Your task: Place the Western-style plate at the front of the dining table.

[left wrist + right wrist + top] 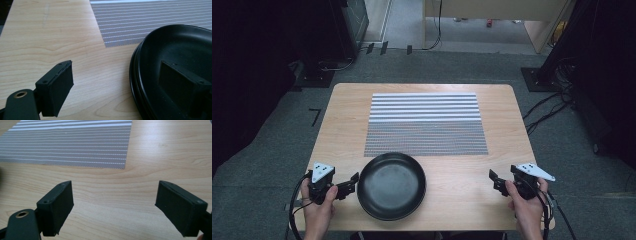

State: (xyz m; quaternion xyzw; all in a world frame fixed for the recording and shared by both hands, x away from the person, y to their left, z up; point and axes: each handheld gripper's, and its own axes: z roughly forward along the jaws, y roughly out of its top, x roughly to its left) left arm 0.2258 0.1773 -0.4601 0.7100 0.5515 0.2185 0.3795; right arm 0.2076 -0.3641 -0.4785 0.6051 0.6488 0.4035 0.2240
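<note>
Straddling black pan [175, 65] rim, left claw [125, 85] wide, unclamped; right claw [122, 207] wide, empty.

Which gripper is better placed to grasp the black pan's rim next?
Left. The left gripper is open with its fingers straddling the black pan rim; the right gripper sits apart over bare table.

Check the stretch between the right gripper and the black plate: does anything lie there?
No. In the high view only bare wooden table separates the right gripper from the black plate.
</note>
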